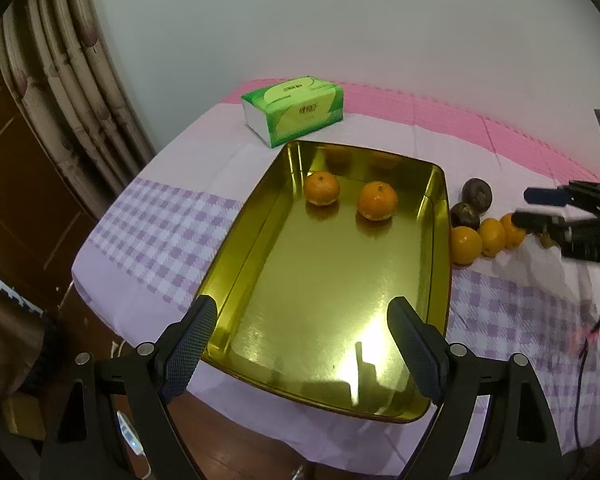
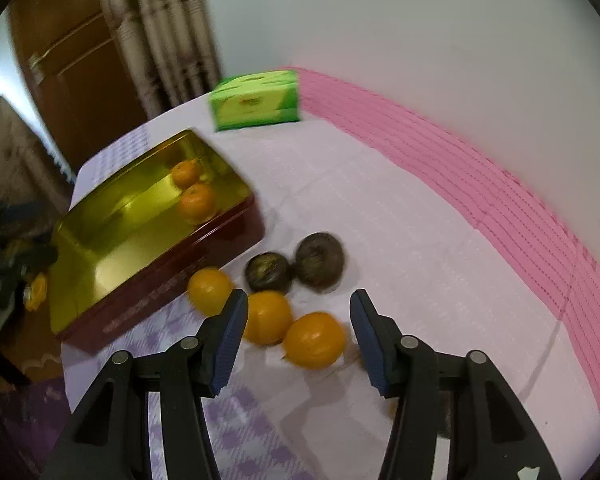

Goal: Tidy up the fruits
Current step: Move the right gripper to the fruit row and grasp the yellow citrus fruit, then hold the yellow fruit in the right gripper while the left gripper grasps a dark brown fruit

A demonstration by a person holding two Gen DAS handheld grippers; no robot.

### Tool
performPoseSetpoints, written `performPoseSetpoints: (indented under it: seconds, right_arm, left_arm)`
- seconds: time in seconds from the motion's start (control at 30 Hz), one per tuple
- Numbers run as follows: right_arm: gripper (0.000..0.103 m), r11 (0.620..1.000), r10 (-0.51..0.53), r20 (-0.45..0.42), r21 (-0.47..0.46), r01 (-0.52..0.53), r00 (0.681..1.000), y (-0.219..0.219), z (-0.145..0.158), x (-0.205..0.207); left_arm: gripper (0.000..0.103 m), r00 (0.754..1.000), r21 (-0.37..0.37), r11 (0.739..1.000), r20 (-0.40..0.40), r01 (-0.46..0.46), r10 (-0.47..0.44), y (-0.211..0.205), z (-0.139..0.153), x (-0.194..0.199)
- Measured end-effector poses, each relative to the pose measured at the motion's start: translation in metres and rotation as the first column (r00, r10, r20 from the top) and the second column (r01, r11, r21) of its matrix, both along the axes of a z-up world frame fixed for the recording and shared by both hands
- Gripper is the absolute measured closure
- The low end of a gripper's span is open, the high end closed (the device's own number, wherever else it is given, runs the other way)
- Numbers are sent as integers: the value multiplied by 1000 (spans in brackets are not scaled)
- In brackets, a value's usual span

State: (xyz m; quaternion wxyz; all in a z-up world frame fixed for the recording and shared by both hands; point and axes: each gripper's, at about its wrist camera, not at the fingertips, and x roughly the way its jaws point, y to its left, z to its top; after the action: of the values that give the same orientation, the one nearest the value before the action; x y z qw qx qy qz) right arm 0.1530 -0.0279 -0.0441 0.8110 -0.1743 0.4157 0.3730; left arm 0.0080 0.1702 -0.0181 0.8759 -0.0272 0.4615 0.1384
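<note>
A gold metal tray [image 1: 324, 280] lies on the cloth with two oranges at its far end, one to the left [image 1: 321, 188] and one to the right [image 1: 378, 201]. My left gripper [image 1: 302, 308] hovers open over the tray's near end, holding nothing. Right of the tray lie two dark round fruits [image 2: 268, 272] [image 2: 320, 262] and three oranges [image 2: 210, 290] [image 2: 266, 316] [image 2: 314, 340]. My right gripper [image 2: 300, 304] is open just above this group. The nearest orange sits between its fingers, and the pads are not pressing on it. The right gripper [image 1: 536, 209] also shows beside the fruits in the left wrist view.
A green tissue box [image 1: 294, 110] stands behind the tray near the wall. The table has a lilac checked cloth [image 1: 160, 240] with a pink band [image 2: 480, 184] along the wall. The table's left and near edges drop off close to the tray. A curtain and a wooden door stand at left.
</note>
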Motion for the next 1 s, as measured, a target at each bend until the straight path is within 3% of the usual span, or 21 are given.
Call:
performPoseSetpoints:
  seconds: [0.17, 0.37, 0.53, 0.63, 0.73, 0.83, 0.93, 1.0]
  right_arm:
    - [53, 973, 163, 63, -173, -150, 985, 31, -12, -20]
    - [53, 935, 236, 49, -284, -213, 971, 47, -31, -10]
    - [64, 911, 267, -30, -319, -262, 963, 59, -45, 0]
    - [64, 913, 263, -1, -324, -249, 965, 56, -37, -14]
    - [64, 968, 167, 48, -198, -154, 985, 18, -10, -42]
    - [64, 995, -51, 78, -78, 57, 996, -49, 3, -68]
    - [64, 950, -306, 91, -35, 310, 948, -130, -2, -85]
    - [64, 885, -464, 64, 3, 465, 883, -184, -8, -91]
  left_arm:
    - [16, 1000, 3, 1000, -6, 3, -3, -2, -1, -1]
    - [16, 1000, 15, 1000, -4, 10, -10, -4, -2, 1]
    - [16, 1000, 13, 1000, -15, 13, -13, -5, -4, 3]
    - [16, 1000, 26, 1000, -4, 14, -14, -6, -3, 2]
    - [16, 1000, 32, 999, 19, 23, -24, -9, 1, 0]
    - [16, 998, 37, 998, 33, 56, -57, -17, 3, -3]
    - [16, 989, 44, 990, 52, 133, -135, -33, 5, -8]
    - [16, 976, 47, 978, 65, 204, -207, -50, 7, -11]
